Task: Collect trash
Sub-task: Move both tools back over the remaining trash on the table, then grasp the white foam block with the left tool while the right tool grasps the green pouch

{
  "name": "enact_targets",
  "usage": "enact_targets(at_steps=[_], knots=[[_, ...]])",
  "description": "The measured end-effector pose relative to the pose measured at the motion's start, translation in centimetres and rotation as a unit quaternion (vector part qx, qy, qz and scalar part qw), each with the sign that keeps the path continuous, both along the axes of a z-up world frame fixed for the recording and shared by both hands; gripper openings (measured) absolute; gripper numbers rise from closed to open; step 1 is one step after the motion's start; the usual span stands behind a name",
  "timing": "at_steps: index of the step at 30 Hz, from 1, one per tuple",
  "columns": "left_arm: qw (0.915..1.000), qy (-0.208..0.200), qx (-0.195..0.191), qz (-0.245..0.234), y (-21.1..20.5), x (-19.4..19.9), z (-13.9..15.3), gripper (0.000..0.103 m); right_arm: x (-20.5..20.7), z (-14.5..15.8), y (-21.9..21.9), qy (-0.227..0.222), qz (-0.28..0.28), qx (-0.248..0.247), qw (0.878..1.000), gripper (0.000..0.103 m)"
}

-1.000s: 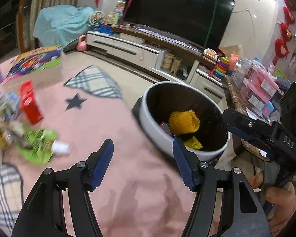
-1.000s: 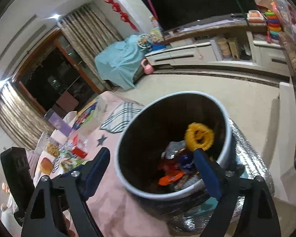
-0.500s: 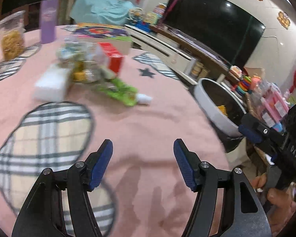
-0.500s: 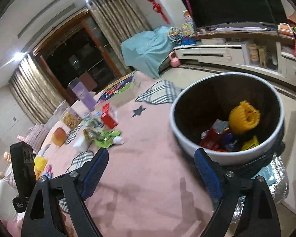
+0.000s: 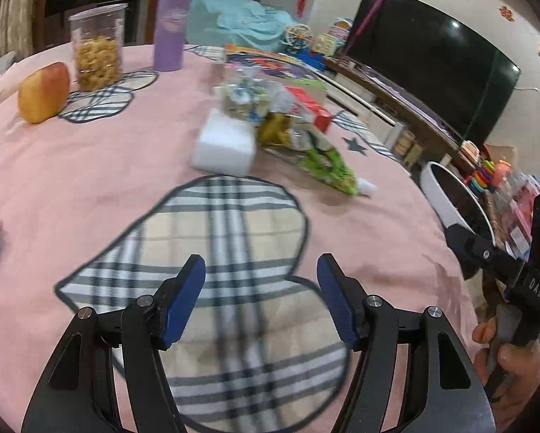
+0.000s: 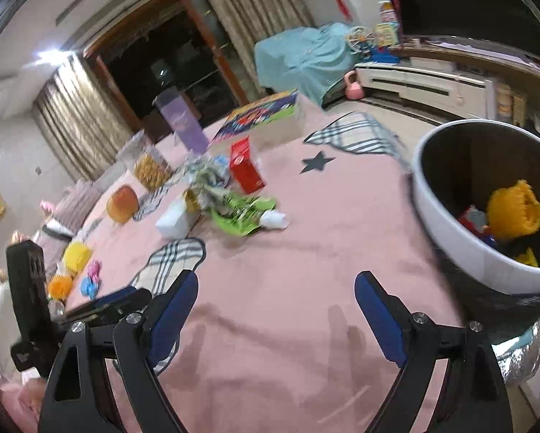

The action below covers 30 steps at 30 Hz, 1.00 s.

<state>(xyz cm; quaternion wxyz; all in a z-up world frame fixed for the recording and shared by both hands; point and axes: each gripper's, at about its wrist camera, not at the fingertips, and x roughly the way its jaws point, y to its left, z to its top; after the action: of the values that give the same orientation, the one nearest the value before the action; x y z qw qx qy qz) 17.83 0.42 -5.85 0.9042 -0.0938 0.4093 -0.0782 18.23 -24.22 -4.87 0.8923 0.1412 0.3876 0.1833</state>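
A heap of trash lies mid-table on the pink cloth: a green wrapper (image 5: 327, 167) (image 6: 242, 213), a red carton (image 5: 311, 110) (image 6: 244, 169), a white block (image 5: 224, 146) (image 6: 174, 218) and crumpled packets (image 5: 248, 95). The white-rimmed trash bin (image 6: 461, 231) (image 5: 441, 198) stands beside the table at the right, holding a yellow net (image 6: 513, 209) and wrappers. My left gripper (image 5: 260, 297) hovers open over a plaid patch, short of the heap, nothing between its blue pads. My right gripper (image 6: 275, 314) is open and empty over bare cloth, left of the bin.
Farther back stand a jar of snacks (image 5: 96, 48), a purple cup (image 5: 170, 30), an apple (image 5: 44, 92) and a colourful box (image 6: 260, 112). Small toys (image 6: 77, 270) lie near the left table edge. A hand (image 5: 508, 361) holds the right gripper's handle. A TV and cabinet line the far wall.
Both grippers swung away from the bin toward the table's middle. The trash heap now sits ahead of the left gripper; the bin has slid to the right edge in both views.
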Motion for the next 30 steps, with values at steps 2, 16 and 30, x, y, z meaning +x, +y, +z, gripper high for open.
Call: enact_targets(at_steps=[2, 16, 30], knots=[[1.0000, 0.001, 0.004, 0.006, 0.8, 0.3, -0.1, 0.065, 0.4, -0.3, 1.1, 0.001, 0.013, -0.009, 1.000, 0.090], [0.9994, 0.012, 0.028, 0.014, 3.2, 3.6, -0.2, 0.069, 4.9, -0.4, 5.1, -0.020, 0.076, -0.033, 0.996, 0.090], [0.9987, 0.030, 0.042, -0.001, 2.4, 7.4, -0.9, 0.072, 10.1, -1.8, 7.3, -0.008, 0.124, -0.076, 0.989, 0.076]])
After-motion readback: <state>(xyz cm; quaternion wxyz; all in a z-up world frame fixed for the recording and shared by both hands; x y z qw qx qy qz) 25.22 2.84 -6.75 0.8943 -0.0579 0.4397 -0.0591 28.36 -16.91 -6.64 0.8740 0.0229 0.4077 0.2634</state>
